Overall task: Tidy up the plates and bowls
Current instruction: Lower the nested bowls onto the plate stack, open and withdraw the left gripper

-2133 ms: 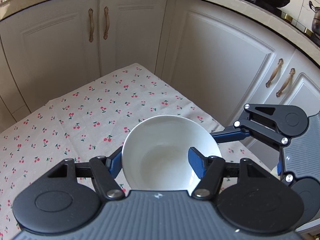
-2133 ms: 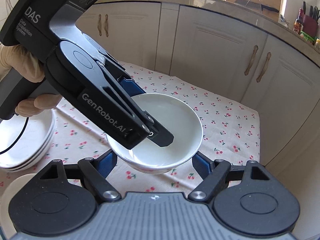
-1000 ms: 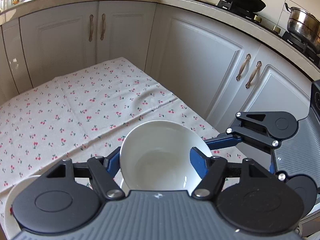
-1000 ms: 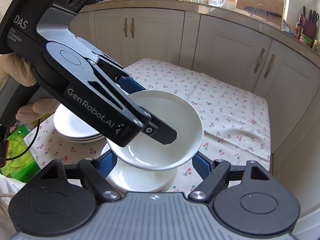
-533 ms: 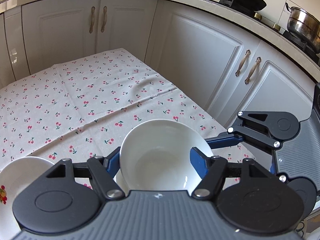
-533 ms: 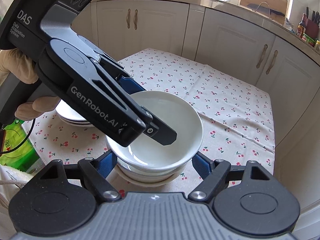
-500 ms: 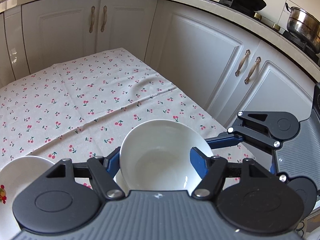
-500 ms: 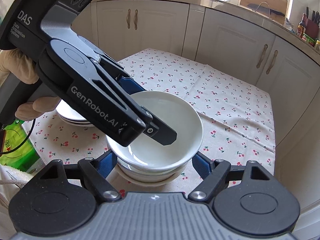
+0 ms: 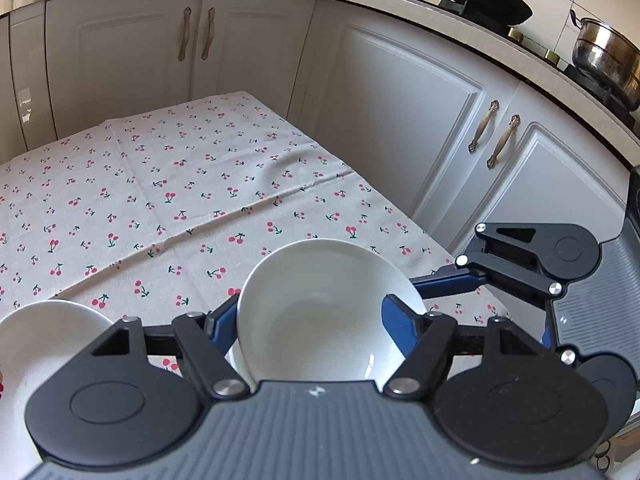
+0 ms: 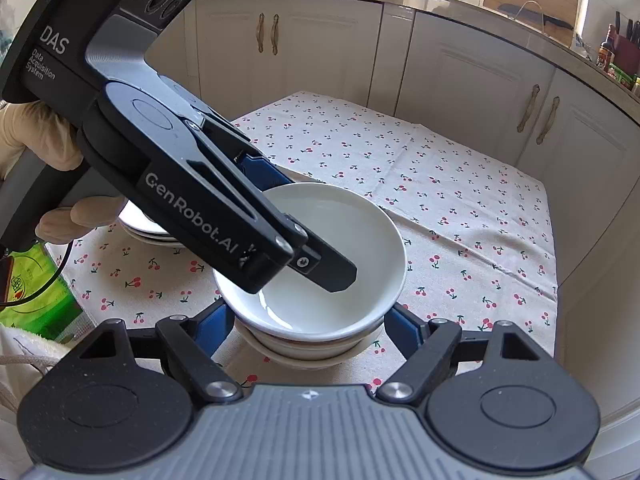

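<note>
In the left wrist view, the left hand-held gripper pinches the rim of a white bowl at six o'clock, one finger inside and one outside, above the cherry-print desk. In the right wrist view, that bowl sits nested on the stack of bowls at centre, plates at nine o'clock, and the right hand-held gripper is spread wide, flanking the stack. Stacking looks nearly done; next the left should let go and lift clear without tipping it.

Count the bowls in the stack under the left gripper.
3, as far as the right wrist view shows: the top bowl, gripped at its rim by the left gripper, and two bowl rims nested beneath it. More could be hidden inside the stack.
</note>
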### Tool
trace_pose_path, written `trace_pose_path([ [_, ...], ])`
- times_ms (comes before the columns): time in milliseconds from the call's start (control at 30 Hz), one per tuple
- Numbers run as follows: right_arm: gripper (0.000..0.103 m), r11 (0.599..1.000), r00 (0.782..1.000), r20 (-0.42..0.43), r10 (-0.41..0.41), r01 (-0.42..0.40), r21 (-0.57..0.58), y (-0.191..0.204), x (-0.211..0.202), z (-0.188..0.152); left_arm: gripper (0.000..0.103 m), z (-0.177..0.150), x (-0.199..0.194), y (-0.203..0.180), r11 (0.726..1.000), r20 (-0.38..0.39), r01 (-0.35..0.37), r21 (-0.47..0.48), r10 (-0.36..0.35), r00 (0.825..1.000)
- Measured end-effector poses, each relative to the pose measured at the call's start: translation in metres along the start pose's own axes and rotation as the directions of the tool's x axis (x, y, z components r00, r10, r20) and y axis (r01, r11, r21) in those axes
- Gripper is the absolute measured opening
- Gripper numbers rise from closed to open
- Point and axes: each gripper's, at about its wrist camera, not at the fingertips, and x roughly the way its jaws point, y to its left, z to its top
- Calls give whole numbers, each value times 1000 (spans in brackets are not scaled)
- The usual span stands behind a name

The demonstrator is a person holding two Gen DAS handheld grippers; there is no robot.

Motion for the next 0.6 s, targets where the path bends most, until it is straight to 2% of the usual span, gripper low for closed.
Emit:
trace_pose_path([
  [300, 88, 1000, 1000, -13, 0, 0, 1, -1, 3, -1, 77, -2, 4, 1, 1000, 7, 13, 1, -13, 1000],
  [500, 98, 1000, 1000, 10, -8, 8, -9, 1, 1, -6, 86, -4, -1, -4, 998, 39, 12, 57, -14, 999],
  [533, 102, 1000, 1000, 16, -13, 13, -6, 1, 0, -7, 86, -5, -3, -5, 998, 50, 15, 66, -19, 999],
  [600, 102, 1000, 1000, 22, -13, 13, 0, -1, -1, -9, 89, -6, -7, -6, 996, 70, 15, 89, -21, 997],
])
